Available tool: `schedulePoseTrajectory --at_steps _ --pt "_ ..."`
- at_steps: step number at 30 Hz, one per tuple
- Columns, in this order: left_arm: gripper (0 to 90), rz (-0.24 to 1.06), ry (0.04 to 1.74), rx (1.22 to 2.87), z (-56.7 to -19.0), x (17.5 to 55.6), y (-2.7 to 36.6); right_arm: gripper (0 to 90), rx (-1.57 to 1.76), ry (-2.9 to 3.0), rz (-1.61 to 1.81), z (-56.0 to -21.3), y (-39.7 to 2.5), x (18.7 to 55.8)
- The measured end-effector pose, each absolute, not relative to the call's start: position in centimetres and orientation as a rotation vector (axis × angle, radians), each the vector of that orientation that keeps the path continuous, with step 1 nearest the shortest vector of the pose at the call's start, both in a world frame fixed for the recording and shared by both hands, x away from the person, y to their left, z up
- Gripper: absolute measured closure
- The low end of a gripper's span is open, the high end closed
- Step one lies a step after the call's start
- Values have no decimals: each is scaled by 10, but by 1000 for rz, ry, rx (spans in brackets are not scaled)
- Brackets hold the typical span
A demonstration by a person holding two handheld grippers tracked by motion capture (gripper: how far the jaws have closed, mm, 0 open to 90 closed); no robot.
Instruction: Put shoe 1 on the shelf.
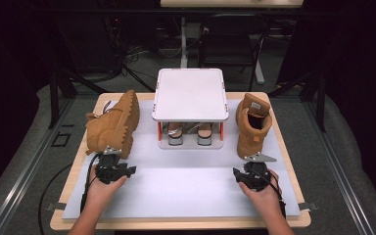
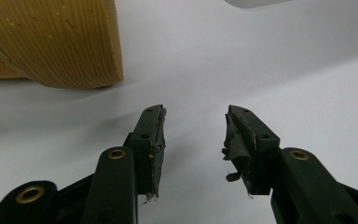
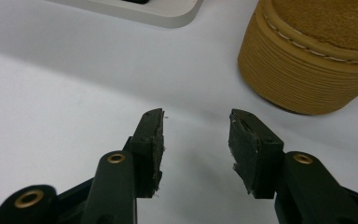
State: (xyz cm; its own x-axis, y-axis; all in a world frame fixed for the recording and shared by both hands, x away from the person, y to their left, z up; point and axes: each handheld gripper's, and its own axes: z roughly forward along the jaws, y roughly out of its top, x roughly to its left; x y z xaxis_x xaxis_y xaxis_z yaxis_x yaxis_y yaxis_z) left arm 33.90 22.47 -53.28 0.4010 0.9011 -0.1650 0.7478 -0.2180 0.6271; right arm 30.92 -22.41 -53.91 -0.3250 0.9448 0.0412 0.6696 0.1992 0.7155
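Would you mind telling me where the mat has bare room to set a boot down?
The widest free patch is the white mat between both grippers, before the rack. Beside the rack it is crowded: the tipped boot left, the upright boot right.

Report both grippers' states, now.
Left gripper: open, empty, near the tipped boot.
Right gripper: open, empty, near the upright boot.

A white mat (image 1: pixel 186 188) covers most of the wooden surface (image 1: pixel 296 161). At the back of the mat stands a small white shoe rack (image 1: pixel 189 95) with a flat top and orange posts. A pair of sandals (image 1: pixel 190 133) sits on its low shelf. Behind the surface are a dark chair (image 1: pixel 232 41), black cables (image 1: pixel 132 61) on the floor, and metal legs (image 1: pixel 183 41).
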Motion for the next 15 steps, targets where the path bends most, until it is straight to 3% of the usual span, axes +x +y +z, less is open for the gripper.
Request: schedulePoseTrajectory --at_steps 15 --pt "570 304 1432 1975 -519 336 244 545 1507 2092 878 -540 -220 309"
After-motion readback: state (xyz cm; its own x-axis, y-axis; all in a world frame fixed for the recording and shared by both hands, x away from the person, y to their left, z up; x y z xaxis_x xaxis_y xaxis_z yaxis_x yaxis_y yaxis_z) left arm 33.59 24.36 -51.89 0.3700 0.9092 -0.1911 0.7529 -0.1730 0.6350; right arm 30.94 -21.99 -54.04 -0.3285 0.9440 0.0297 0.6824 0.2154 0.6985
